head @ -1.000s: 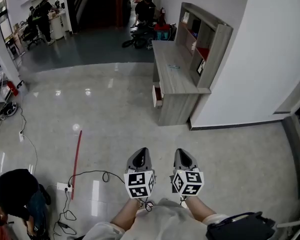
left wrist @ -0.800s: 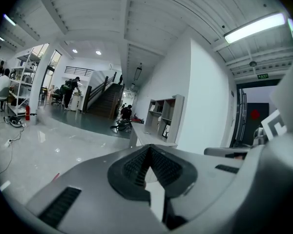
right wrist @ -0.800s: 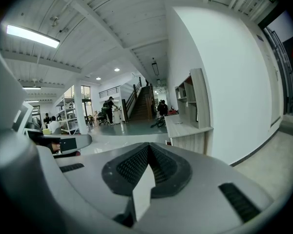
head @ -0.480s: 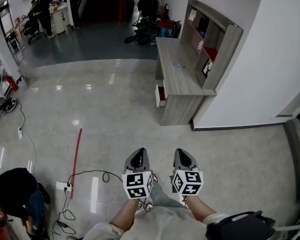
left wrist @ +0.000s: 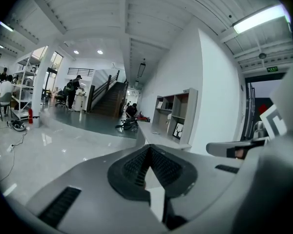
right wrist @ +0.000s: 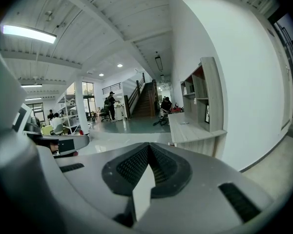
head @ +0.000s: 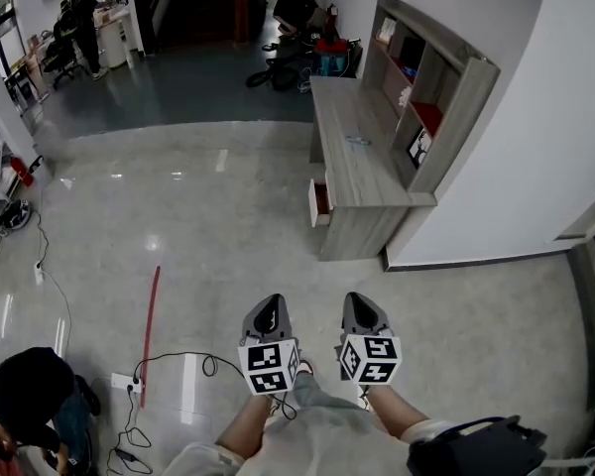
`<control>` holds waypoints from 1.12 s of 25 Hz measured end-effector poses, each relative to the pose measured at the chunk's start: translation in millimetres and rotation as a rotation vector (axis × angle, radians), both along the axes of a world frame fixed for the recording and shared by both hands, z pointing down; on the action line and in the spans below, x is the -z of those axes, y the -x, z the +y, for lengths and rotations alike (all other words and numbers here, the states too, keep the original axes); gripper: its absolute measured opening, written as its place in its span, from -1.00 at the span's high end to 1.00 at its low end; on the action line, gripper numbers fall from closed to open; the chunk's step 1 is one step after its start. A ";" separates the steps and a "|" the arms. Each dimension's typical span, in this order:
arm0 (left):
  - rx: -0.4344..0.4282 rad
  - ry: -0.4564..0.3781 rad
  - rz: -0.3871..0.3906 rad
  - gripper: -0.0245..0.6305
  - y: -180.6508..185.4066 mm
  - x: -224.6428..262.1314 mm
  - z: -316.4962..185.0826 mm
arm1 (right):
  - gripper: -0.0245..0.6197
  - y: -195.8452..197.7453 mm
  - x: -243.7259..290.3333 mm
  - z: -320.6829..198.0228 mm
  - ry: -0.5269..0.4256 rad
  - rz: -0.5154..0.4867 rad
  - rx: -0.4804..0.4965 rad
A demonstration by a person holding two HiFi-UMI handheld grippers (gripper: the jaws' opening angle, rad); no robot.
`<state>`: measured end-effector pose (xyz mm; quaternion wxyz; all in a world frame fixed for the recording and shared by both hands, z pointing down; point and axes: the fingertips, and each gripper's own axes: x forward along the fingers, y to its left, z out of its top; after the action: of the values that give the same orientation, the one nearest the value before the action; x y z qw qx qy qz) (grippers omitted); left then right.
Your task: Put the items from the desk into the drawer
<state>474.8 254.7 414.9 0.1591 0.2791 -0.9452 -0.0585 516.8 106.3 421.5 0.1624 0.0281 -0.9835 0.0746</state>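
- grey and empty, the left gripper (head: pixel 270 303) and right gripper (head: pixel 361 300) sit side by side just ahead of us, each with its jaws pressed together on nothing. the gripper views show that meeting plainly, where the head view gives only their backs.
- a black cable (head: pixel 183 347) loops on the floor just left of our feet, near a red rod (head: pixel 151 317). only the head view shows them, so we judge a sideways step could snag us.
- a crouched person (head: pixel 28 395) at lower left appears in the head view alone.
- well ahead, the desk (head: pixel 349 162) carries a small flat item (head: pixel 356 141), the one thing we can make out on its top. it looks thin, so jaws that open late may skid it off the edge.
- the drawer (head: pixel 318 198) stands only a little way out, and we find it in neither gripper view. we could bump its front or find the gap too small.
- the shelf unit (head: pixel 441 92) on the desk shows edge-on in the right gripper view.
- farthest, the staircase (left wrist: pixel 107 99) shows best in the gripper views.
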 end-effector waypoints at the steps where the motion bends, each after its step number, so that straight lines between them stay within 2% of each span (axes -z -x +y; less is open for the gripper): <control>1: 0.001 -0.001 0.003 0.93 8.9 -0.4 -4.0 | 0.93 8.9 -0.4 -4.3 -0.001 0.004 0.001; 15: 0.036 0.024 0.020 0.93 110.4 -7.8 -34.8 | 0.93 117.5 -9.5 -42.9 0.011 0.026 0.032; 21: 0.016 0.039 0.036 0.93 143.3 -18.0 -39.7 | 0.93 148.0 -25.3 -42.9 0.018 0.060 0.028; 28: -0.045 0.024 0.005 0.93 215.8 -14.8 -36.9 | 0.93 213.5 -23.6 -32.2 -0.006 0.044 -0.014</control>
<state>259.0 217.8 429.7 0.1659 0.2983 -0.9389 -0.0444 303.4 74.0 445.1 0.1832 0.0369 -0.9797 0.0723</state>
